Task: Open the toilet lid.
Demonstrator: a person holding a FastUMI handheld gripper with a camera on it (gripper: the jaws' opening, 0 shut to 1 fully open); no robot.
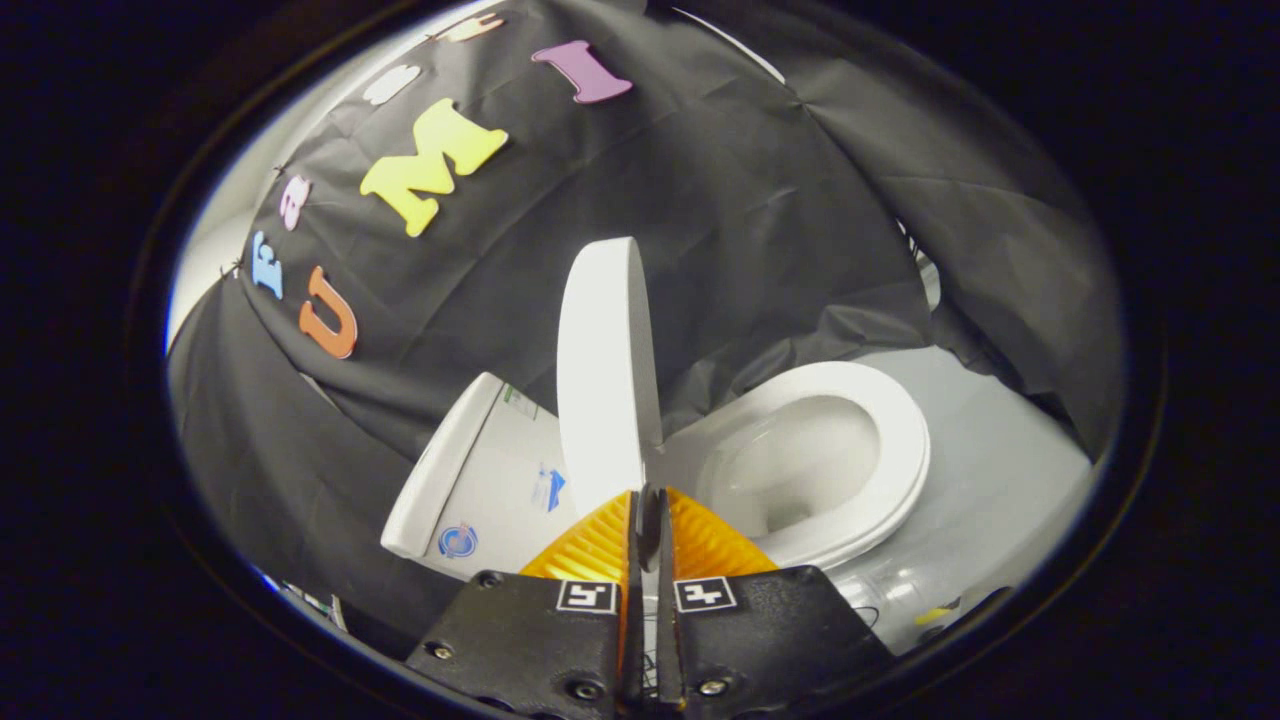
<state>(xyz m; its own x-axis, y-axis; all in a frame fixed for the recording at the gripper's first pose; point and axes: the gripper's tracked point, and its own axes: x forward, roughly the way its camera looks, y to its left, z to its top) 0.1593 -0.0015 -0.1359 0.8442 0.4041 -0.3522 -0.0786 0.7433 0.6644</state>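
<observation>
- White oval plastic toilet lid (600,370): raised upright, edge-on just ahead of the fingers, between cistern and bowl; judged nearly open.
- White seat ring (895,450): down on the bowl, exposed.
- White cistern (480,480): behind the lid, ready to receive it.
- Gripper (648,500): orange ribbed fingers (590,545) pressed together, gripping nothing; apparently nudging the lid's edge.

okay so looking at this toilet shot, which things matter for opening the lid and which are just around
For the job:
- toilet lid, raised on edge just ahead of the fingers
- gripper, fingers closed together
- toilet seat, down around the bowl

Just around:
- tank with stickers
- white floor
</observation>
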